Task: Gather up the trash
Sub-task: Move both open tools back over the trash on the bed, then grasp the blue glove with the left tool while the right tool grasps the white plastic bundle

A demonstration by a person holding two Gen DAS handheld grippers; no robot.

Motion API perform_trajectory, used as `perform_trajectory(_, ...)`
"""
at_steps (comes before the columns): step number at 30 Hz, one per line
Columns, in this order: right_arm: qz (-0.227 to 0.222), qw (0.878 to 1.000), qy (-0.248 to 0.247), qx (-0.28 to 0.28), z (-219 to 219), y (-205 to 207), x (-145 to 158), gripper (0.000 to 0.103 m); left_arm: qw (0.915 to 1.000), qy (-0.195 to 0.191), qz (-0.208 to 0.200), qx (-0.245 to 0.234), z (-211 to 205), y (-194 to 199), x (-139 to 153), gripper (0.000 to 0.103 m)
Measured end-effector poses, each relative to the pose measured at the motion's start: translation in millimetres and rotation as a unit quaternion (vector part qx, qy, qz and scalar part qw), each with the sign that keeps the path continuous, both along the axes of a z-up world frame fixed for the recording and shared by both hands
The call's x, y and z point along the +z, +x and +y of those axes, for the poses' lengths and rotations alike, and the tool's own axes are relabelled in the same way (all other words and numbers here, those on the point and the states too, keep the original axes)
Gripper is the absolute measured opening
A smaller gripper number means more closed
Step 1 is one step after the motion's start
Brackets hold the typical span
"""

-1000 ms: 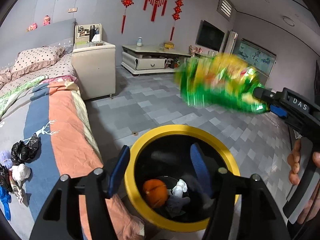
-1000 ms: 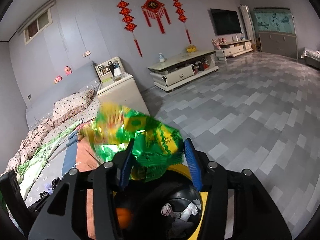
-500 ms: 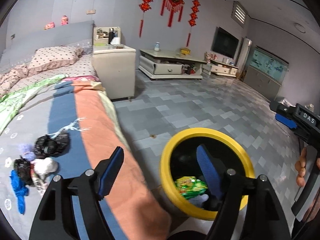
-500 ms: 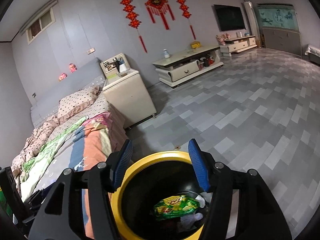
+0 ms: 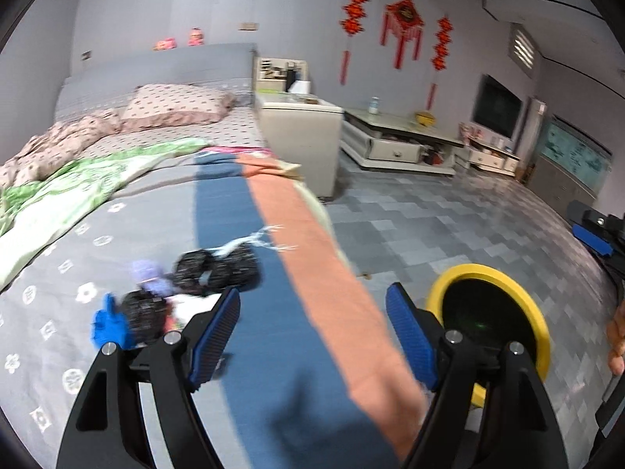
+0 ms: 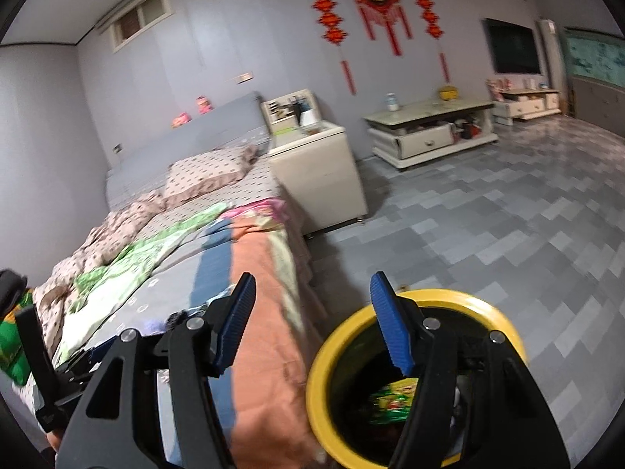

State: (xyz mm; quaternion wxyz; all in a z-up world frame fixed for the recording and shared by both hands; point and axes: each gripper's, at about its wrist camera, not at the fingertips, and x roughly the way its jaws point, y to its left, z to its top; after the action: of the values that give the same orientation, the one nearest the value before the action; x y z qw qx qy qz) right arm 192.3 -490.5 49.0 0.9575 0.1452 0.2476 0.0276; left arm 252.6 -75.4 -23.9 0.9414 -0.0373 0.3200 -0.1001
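The bed (image 5: 129, 211) is filling the left and centre of both views, its blue and orange stripes running lengthwise from the lower frame up toward the pillow (image 5: 175, 107), and the yellow-rimmed bin (image 6: 324, 371) is standing upright on the floor just beside it, mouth facing up. The left gripper (image 5: 312, 332) and right gripper (image 6: 312, 324) are both being held with jaws wide apart and nothing between them. A green snack wrapper (image 6: 390, 400) is lying inside the bin, long axis roughly left to right, while a blurred pile of trash (image 5: 175, 293), black, purple and blue, is lying on the bed at centre left of the left view.
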Motion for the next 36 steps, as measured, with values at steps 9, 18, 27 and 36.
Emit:
perform_trajectory(9, 0.014, 0.996, -0.014, 0.082, 94.4, 25.0, -6.1, 0.059, 0.9976, 0.012, 0.018, 0.066, 77.9, 0.3, -20.9, 0.074)
perform_trajectory(18, 0.044, 0.986, -0.042, 0.153, 176.2, 54.4, -32.1, 0.059, 0.9901, 0.014, 0.058, 0.127, 140.7, 9.3, -60.5, 0.074)
perform_trajectory(27, 0.111, 0.969, -0.05, 0.215, 246.2, 108.4, -86.9, 0.059, 0.9815, 0.008, 0.098, 0.164, 176.9, 28.1, -99.9, 0.074)
perform_trajectory(36, 0.18, 0.95, -0.062, 0.247, 303.6, 171.3, -152.4, 0.059, 0.9755, 0.005, 0.128, 0.179, 197.2, 46.3, -128.5, 0.074)
